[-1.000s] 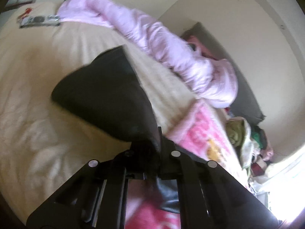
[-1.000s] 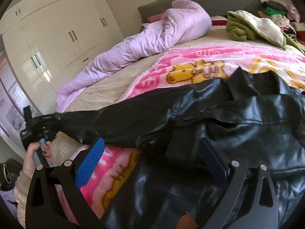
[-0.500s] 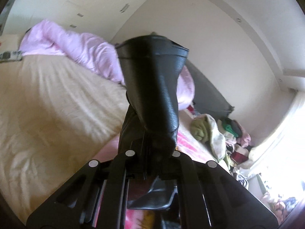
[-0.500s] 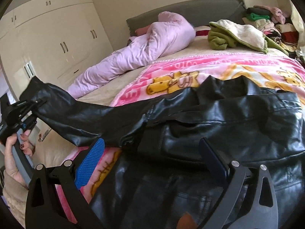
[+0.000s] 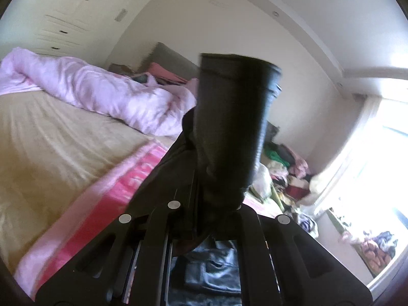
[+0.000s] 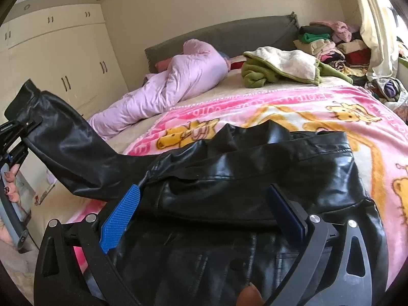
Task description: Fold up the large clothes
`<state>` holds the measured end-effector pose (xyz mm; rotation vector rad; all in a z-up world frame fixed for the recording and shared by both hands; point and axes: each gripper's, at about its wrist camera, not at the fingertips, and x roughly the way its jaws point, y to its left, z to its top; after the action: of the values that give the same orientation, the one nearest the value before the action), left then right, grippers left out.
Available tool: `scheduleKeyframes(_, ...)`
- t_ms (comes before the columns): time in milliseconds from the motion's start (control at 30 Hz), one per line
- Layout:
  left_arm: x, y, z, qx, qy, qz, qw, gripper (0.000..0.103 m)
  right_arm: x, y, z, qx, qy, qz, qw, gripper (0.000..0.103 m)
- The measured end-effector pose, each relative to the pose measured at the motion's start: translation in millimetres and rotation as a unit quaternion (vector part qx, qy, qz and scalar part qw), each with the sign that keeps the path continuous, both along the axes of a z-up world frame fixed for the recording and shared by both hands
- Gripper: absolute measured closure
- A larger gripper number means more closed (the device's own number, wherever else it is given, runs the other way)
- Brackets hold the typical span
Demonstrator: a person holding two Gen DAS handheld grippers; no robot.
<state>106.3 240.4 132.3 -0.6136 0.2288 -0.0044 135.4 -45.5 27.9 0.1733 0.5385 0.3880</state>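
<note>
- black leather jacket (image 6: pixel 255 178), right wrist view: body lies flat on the pink cartoon blanket (image 6: pixel 293 107) on the bed (image 6: pixel 209 90); one sleeve (image 6: pixel 71 150) is stretched off to the left, raised clear of the bed.
- right gripper (image 6: pixel 204 209): jaws wide, blue pads (image 6: pixel 119 219) apart over the jacket, pressing on nothing.
- left gripper (image 6: pixel 19 127): at the left edge, held by a hand (image 6: pixel 10 183), clamped on the sleeve near the cuff.
- left wrist view: left gripper (image 5: pixel 204 219) jaws closed on the sleeve (image 5: pixel 229 132), cuff upright above them; lilac duvet (image 5: pixel 102 94) behind.
</note>
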Motion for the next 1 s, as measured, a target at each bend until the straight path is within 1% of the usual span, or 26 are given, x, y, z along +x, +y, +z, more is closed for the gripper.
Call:
scheduleKeyframes(100, 6.2, -24.3, 4.7, 0.019, 0.002, -0.018, 0.9997, 0.102, 0.2, -8.3, -2.8, 0.01, 0.005, -0.002, 1.0, 0.004)
scheduleKeyframes(200, 12.8, -42.8, 8.1, 0.024, 0.002, -0.033, 0.9992, 0.102, -0.4, -17.5, -4.4, 0.016, 0.007, -0.012, 1.0, 0.004)
scheduleKeyframes(333, 18.1, -69.9, 11.4, 0.032, 0.001, -0.053, 0.9981, 0.102, -4.8, -37.4, -2.8, 0.031, -0.002, -0.038, 0.999, 0.004)
scheduleKeyframes(433, 26.2, -90.5, 9.2, 0.039, 0.005, -0.069, 0.9969, 0.102, -6.9, -52.8, -1.6, 0.043, -0.007, -0.054, 0.998, 0.004)
scheduleKeyframes(600, 40.5, -126.1, -2.2, 0.06, 0.023, -0.094, 0.9935, 0.102, -10.8, -74.9, -1.8, 0.058, -0.012, -0.072, 0.996, 0.004)
scheduleKeyframes(733, 50.4, -157.0, -16.8, 0.084, 0.043, -0.114, 0.989, 0.102, -9.6, -93.8, -3.5, 0.071, -0.008, -0.09, 0.993, 0.004)
scheduleKeyframes(833, 57.8, -179.5, -32.2, 0.105, 0.063, -0.131, 0.9838, 0.102, -10.7, -106.4, -5.2, 0.075, -0.006, -0.103, 0.992, 0.004)
scheduleKeyframes(933, 65.1, -198.5, -50.4, 0.126, 0.089, -0.145, 0.9774, 0.102, -12.1, -117.8, -7.7, 0.08, -0.002, -0.116, 0.99, 0.004)
scheduleKeyframes(1000, 69.8, -209.3, -63.2, 0.149, 0.106, -0.154, 0.971, 0.101, -13.2, -125.1, -9.8, 0.084, 0.002, -0.124, 0.989, 0.004)
